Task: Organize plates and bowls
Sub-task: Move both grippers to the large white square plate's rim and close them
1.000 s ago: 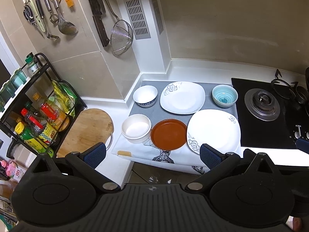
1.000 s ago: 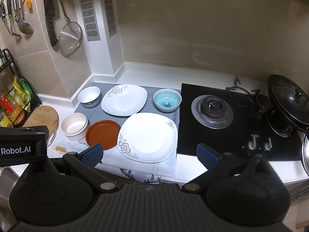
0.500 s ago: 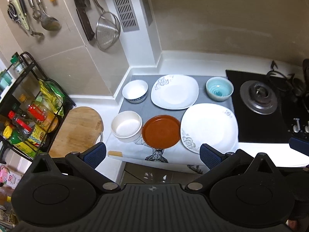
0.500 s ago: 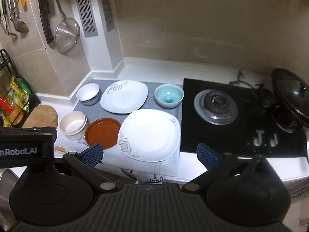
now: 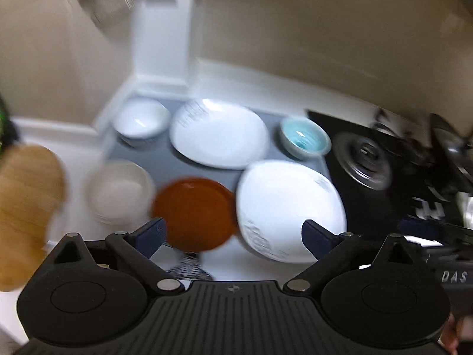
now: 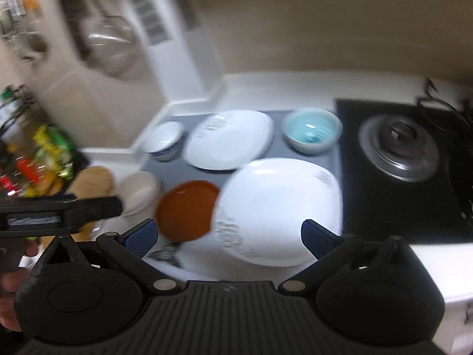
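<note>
Both views are blurred by motion. On a grey mat [image 5: 153, 162] lie a large white plate [image 5: 289, 207], a second white plate [image 5: 218, 133], a brown plate [image 5: 195, 213], a teal bowl [image 5: 304, 142], a white bowl with a dark base [image 5: 140, 122] and a cream bowl [image 5: 118, 192]. My left gripper [image 5: 233, 233] is open above the counter's front edge, over the brown plate and the large white plate. My right gripper [image 6: 229, 232] is open too, above the large white plate [image 6: 280, 207] and the brown plate [image 6: 186, 213]. Neither holds anything.
A black gas hob [image 6: 399, 148] sits right of the mat. A wooden board [image 5: 26, 207] lies to the left, beside a rack of bottles [image 6: 35, 159]. A strainer [image 6: 109, 47] hangs on the wall. The left gripper's body [image 6: 59, 213] shows in the right wrist view.
Both grippers have moved forward and down toward the dishes, which now look larger and blurred. The left view has swung right. The dishes have not moved.
</note>
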Action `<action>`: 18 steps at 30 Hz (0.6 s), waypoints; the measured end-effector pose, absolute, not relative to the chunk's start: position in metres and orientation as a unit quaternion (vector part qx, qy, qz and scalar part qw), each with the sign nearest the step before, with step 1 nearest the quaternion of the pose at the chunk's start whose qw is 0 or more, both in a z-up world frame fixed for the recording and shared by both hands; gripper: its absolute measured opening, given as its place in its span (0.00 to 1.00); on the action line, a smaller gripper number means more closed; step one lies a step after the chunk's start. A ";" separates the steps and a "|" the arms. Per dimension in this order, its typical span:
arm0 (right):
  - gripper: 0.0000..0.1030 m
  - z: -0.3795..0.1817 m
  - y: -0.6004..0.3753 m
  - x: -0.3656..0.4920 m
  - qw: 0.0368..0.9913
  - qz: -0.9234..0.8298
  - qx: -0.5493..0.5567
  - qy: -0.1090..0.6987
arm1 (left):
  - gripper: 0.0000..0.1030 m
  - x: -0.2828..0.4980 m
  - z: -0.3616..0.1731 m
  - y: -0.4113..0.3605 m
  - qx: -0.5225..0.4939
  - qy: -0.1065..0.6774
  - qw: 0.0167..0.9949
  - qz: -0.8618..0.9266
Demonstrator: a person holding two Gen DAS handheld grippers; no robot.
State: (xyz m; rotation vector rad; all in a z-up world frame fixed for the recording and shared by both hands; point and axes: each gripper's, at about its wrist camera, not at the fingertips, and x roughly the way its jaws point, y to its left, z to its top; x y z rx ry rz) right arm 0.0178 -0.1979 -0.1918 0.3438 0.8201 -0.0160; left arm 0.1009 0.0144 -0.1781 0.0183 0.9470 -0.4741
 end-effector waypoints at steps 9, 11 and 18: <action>0.94 -0.270 -0.229 0.021 0.879 -0.099 0.190 0.425 | 0.71 0.182 -0.268 -0.010 0.042 0.499 0.821 -0.274; 0.77 -0.285 -0.235 0.021 0.870 -0.108 0.209 0.434 | 0.32 0.201 -0.281 -0.014 0.021 0.527 0.800 -0.284; 0.72 -0.308 -0.267 0.036 0.852 -0.073 0.282 0.436 | 0.24 0.216 -0.315 -0.015 -0.075 0.610 0.735 -0.284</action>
